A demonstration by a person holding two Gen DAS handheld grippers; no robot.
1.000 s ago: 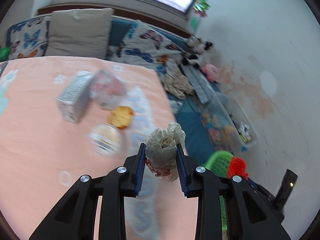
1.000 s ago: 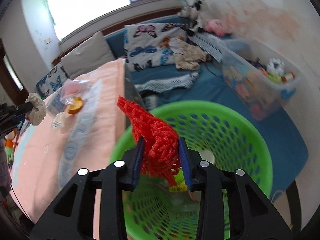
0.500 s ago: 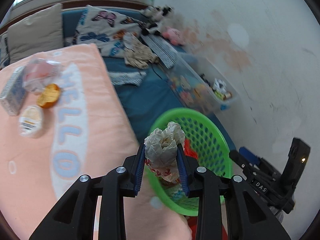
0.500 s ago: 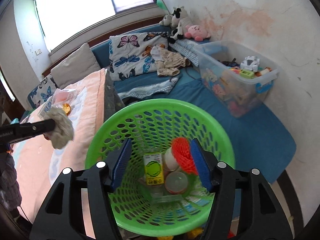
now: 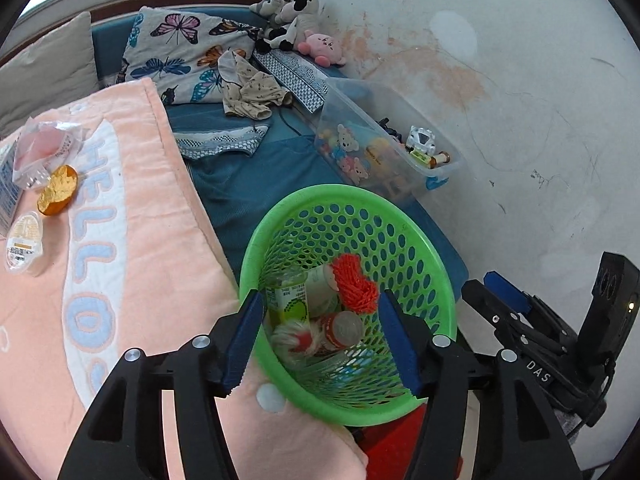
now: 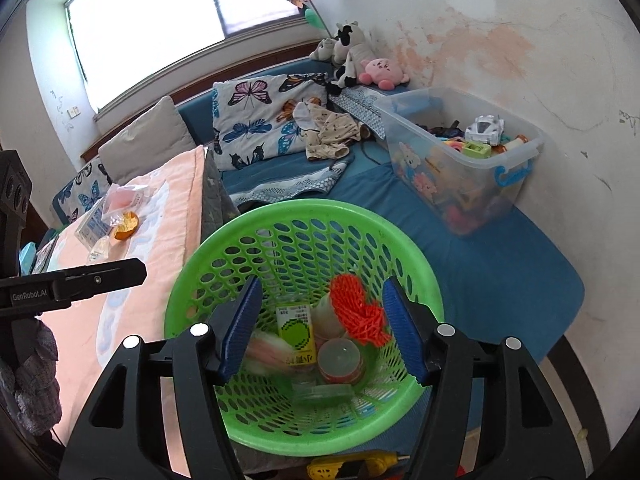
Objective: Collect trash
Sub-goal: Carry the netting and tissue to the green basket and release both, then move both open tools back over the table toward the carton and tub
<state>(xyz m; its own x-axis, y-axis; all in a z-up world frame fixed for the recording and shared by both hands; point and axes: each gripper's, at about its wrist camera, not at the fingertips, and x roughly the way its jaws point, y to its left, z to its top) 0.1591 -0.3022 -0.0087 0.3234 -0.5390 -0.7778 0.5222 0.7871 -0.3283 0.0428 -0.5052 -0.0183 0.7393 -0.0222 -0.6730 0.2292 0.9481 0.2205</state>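
A green perforated basket (image 5: 400, 216) (image 6: 192, 264) stands beside the peach towel-covered table. It holds a red mesh net (image 5: 354, 282) (image 6: 358, 312), a green drink carton (image 6: 296, 334), a round can (image 6: 340, 360) and a crumpled paper wad (image 5: 294, 338), blurred in the left wrist view. My left gripper (image 5: 320, 340) is open and empty above the basket. My right gripper (image 6: 320, 332) is open and empty above the basket too. On the table lie an orange wrapper (image 5: 58, 190), a clear lidded cup (image 5: 22, 242) and a plastic bag (image 5: 44, 148).
The peach towel (image 5: 152, 248) covers the table at left. A clear toy bin (image 5: 384, 148) stands against the wall on the blue mattress (image 6: 480, 248). Pillows and plush toys (image 5: 288, 8) lie at the back. The right gripper's body (image 5: 560, 344) is right of the basket.
My left gripper swung over the basket, opened and let go of the paper wad, which now lies in the basket. The right gripper opened earlier and dropped the red net.
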